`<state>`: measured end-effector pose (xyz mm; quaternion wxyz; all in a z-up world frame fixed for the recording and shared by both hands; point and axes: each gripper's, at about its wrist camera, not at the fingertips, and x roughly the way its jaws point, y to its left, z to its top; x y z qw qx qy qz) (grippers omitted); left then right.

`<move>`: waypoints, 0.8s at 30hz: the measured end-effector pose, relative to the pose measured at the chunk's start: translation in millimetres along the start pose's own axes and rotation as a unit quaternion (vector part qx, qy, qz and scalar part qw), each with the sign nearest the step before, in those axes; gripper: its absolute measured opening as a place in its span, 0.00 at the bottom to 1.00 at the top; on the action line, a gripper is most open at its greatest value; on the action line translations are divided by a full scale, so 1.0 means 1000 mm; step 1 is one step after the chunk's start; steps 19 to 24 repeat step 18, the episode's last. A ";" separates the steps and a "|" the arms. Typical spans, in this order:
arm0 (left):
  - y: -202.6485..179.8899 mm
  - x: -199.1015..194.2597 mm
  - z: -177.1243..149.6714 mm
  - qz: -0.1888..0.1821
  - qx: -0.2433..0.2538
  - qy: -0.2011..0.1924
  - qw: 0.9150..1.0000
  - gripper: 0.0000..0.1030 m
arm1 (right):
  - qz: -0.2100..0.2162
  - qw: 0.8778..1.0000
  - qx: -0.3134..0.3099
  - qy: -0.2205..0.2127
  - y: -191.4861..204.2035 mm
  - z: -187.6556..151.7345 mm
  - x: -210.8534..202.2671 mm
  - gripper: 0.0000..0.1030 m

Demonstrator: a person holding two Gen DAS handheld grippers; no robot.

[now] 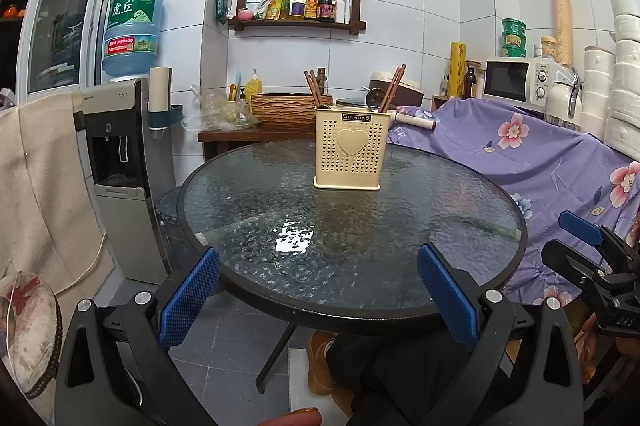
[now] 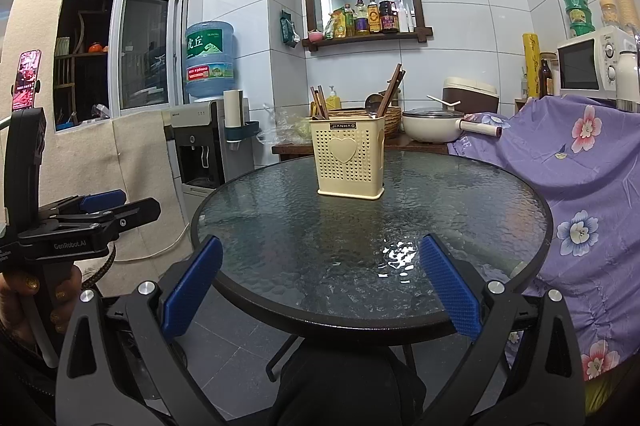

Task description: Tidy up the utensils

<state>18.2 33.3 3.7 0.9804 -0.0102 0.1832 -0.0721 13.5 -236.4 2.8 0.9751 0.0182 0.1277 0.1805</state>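
A cream perforated utensil holder [image 1: 351, 147] with a heart on its front stands upright at the far side of the round glass table [image 1: 280, 226]. Brown chopsticks [image 1: 392, 88] and a metal spoon [image 1: 375, 97] stick out of its top. It also shows in the right wrist view [image 2: 347, 156], with chopsticks [image 2: 390, 94] and spoon [image 2: 372, 103]. My left gripper [image 1: 319, 266] is open and empty at the table's near edge. My right gripper [image 2: 320, 258] is open and empty at the near edge too. The holder's inside is hidden.
A water dispenser [image 1: 120, 162] stands left of the table. A purple flowered cloth [image 1: 540, 154] covers furniture on the right. A side table behind holds a woven basket [image 1: 291, 108] and a pot [image 2: 432, 124]. A microwave [image 1: 516, 78] sits at the back right.
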 end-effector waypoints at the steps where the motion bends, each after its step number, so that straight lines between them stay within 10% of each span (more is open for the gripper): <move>1: 0.000 0.000 0.000 0.000 0.000 0.000 1.000 0.94 | 0.000 1.000 0.000 0.000 0.000 0.000 0.000 0.94; 24: -0.001 -0.003 0.000 0.004 0.004 -0.006 1.000 0.94 | -0.001 1.000 0.002 0.001 0.002 0.001 0.001 0.94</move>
